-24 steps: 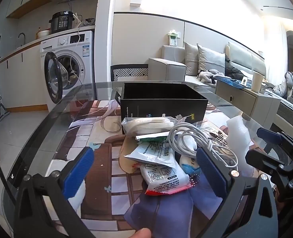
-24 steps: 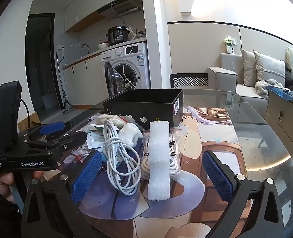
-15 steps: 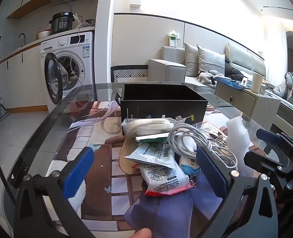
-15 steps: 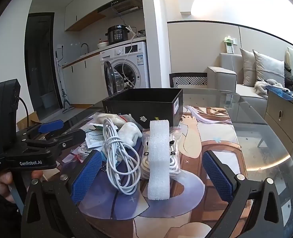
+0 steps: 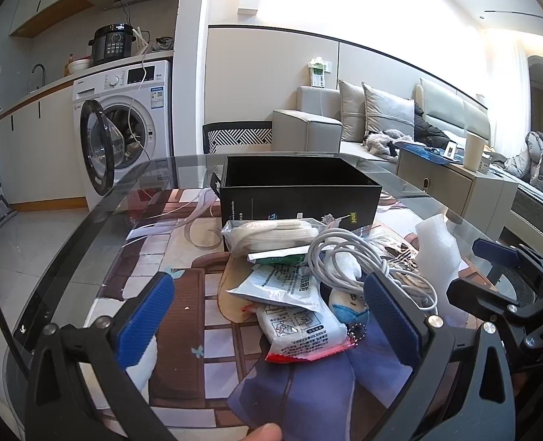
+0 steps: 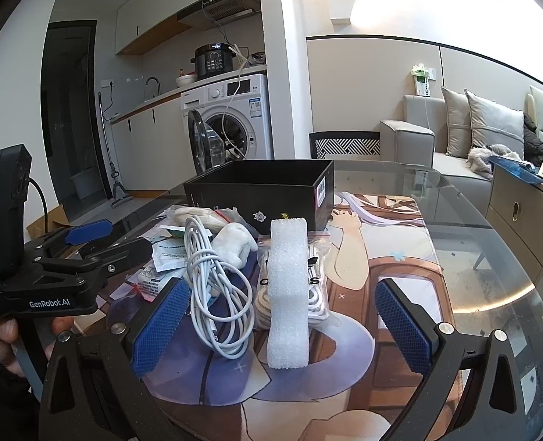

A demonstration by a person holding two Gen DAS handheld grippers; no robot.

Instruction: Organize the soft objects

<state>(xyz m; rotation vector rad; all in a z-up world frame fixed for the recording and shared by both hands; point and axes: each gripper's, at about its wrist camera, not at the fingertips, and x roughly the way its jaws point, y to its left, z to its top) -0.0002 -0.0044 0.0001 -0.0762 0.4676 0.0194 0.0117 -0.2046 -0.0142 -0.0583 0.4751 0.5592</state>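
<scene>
In right view only, hand (image 6: 3,334), left claw (image 6: 113,237)

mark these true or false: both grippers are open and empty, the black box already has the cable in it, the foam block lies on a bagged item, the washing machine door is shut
1. Both the left gripper and right gripper are open and empty. True.
2. The white cable is inside the black box. False: it lies coiled on the table in front of the box.
3. The foam block lies on a clear bag. True.
4. The washing machine door is shut. False: it hangs open.
</scene>
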